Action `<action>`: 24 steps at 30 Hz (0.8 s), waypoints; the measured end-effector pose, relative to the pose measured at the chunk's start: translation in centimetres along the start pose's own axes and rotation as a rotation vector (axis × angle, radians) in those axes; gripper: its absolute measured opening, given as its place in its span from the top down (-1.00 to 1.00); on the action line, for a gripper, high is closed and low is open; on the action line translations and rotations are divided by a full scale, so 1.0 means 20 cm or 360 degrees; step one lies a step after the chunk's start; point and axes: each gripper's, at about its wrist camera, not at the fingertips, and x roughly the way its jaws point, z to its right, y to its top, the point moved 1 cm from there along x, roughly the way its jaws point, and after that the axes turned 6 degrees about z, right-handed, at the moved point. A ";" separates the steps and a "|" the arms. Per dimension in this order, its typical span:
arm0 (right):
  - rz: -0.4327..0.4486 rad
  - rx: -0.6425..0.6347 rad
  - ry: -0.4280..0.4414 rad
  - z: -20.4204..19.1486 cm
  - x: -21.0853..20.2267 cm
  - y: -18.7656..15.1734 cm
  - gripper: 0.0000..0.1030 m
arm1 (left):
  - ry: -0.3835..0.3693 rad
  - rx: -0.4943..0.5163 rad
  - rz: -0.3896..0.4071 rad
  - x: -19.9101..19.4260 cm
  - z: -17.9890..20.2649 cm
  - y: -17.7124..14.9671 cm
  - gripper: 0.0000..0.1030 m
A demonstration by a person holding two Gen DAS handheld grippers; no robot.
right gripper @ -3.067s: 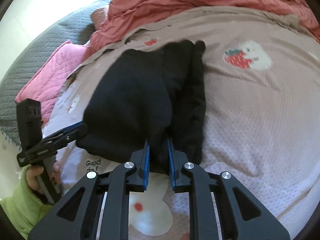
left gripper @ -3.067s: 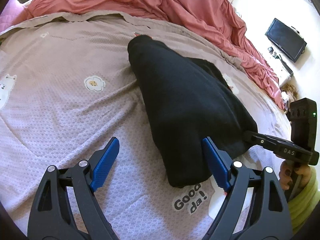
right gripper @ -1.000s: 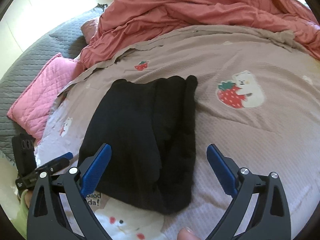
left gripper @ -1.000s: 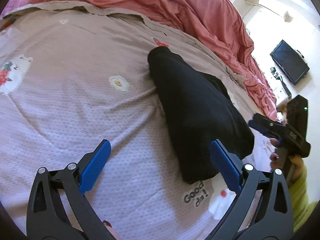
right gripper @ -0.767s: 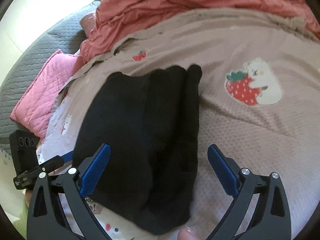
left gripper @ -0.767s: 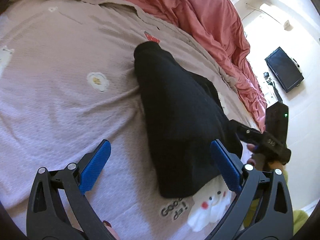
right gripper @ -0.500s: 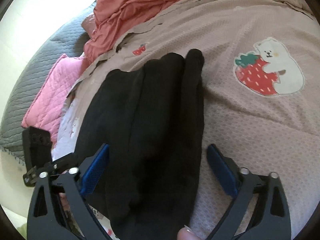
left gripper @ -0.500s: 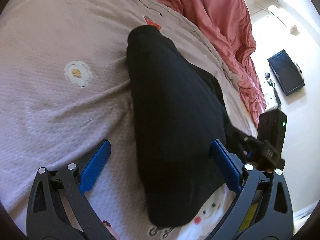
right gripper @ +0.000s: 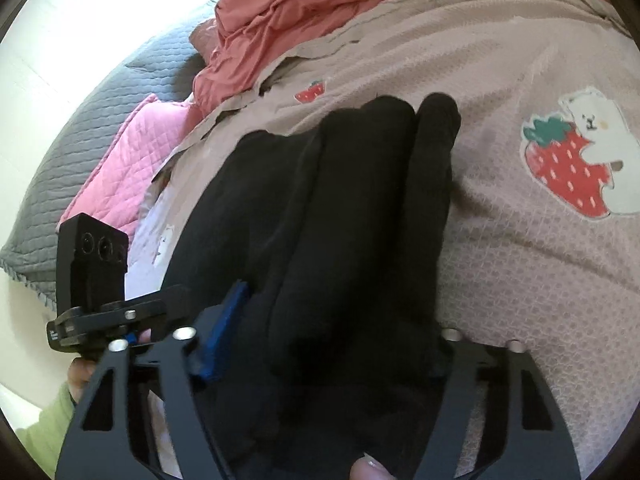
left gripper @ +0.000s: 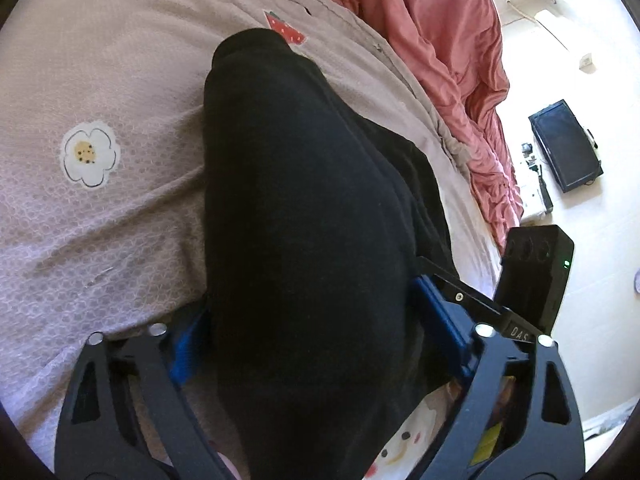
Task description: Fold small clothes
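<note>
Left wrist view: the left tongs (left gripper: 316,344) straddle the near end of the folded black garment (left gripper: 304,200), jaws just closing, blue pads against its 2 sides (pinching it). It lies on the bed cover (left gripper: 100,80), running toward 12 o'clock.

Right wrist view: the right tongs (right gripper: 320,340), also just closing, squeeze the garment's near end; left tongs at 9 o'clock.
</note>
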 end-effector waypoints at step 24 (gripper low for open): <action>0.0225 -0.0155 -0.0020 -0.30 -0.32 0.04 0.13 | -0.0001 0.0208 0.0213 -0.35 0.27 -0.01 -0.21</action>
